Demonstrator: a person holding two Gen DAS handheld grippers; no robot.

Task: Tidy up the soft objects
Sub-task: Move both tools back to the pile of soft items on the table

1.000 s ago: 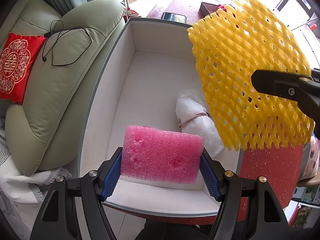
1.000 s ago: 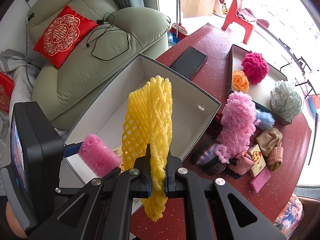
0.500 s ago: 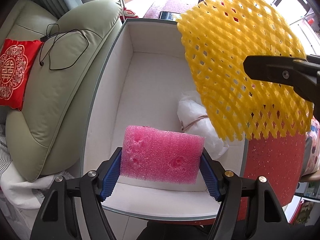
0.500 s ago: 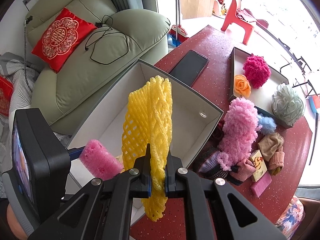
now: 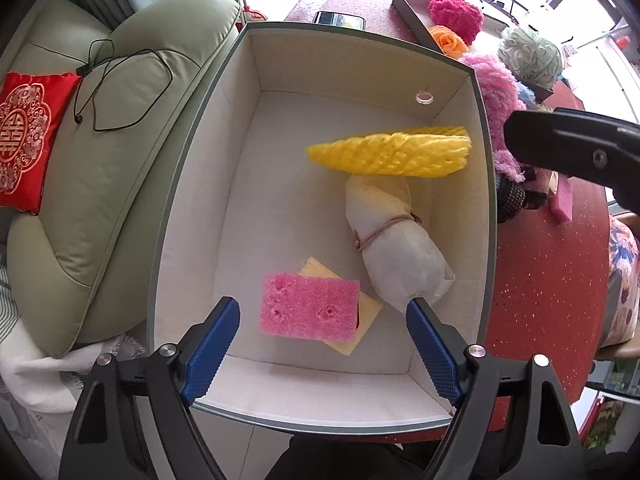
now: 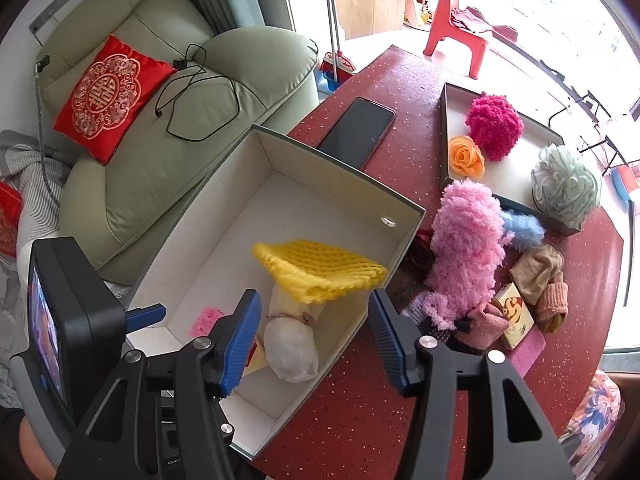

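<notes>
As both jaws have just been opening, your left gripper (image 5: 322,346) and right gripper (image 6: 312,340) are hanging wide and empty, the pink sponge (image 5: 309,312) and yellow net (image 5: 394,153) now lying in the box (image 5: 192,184).

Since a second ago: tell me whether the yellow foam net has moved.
Yes. The yellow foam net has dropped out of the right gripper, whose jaws have just been opening, down into the white box, onto the white bundle.

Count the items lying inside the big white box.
4: yellow foam net at the far right, white tied bundle below it, pink sponge near the front, yellow sheet beneath the sponge. More may be hidden.
</notes>
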